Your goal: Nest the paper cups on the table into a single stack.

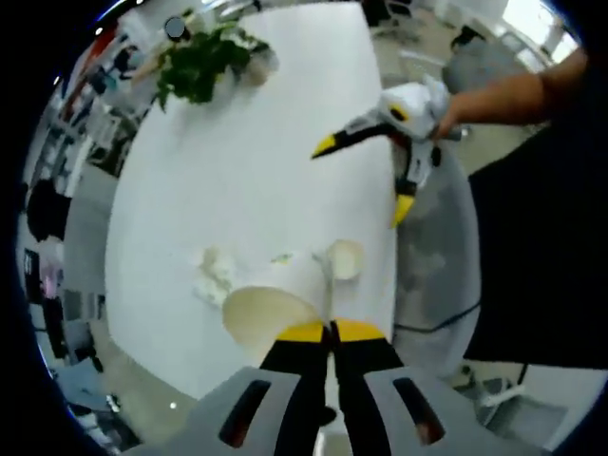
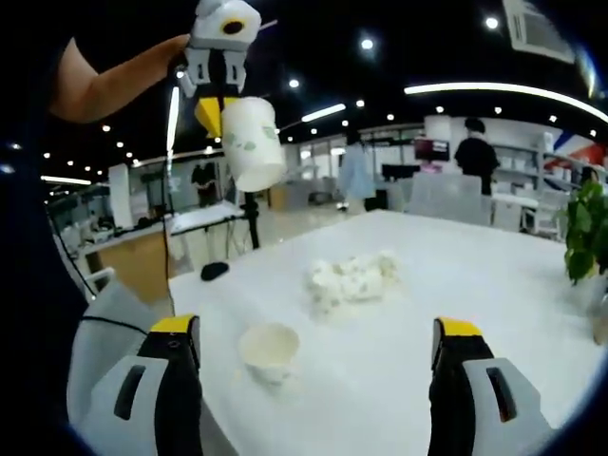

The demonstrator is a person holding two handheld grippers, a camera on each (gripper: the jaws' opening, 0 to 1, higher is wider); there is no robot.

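Observation:
My left gripper (image 1: pixel 332 331) is shut on the rim of a white paper cup (image 1: pixel 266 318), held in the air above the near end of the white table (image 1: pixel 247 171). From the right gripper view, that left gripper (image 2: pixel 220 114) hangs high at the upper left with the leaf-printed cup (image 2: pixel 252 142) tilted below it. A second cup (image 1: pixel 344 258) stands upright on the table near its edge. My right gripper (image 2: pixel 316 328) is open wide, and this cup (image 2: pixel 269 351) sits low between its jaws, nearer the left one. The right gripper (image 1: pixel 364 178) hovers over the table's right edge.
A heap of crumpled white cups (image 2: pixel 351 278) lies mid-table (image 1: pixel 217 274). A potted plant (image 1: pixel 204 62) stands at the far end (image 2: pixel 589 228). A grey chair (image 1: pixel 432 266) sits beside the table's edge. People stand far off in the office.

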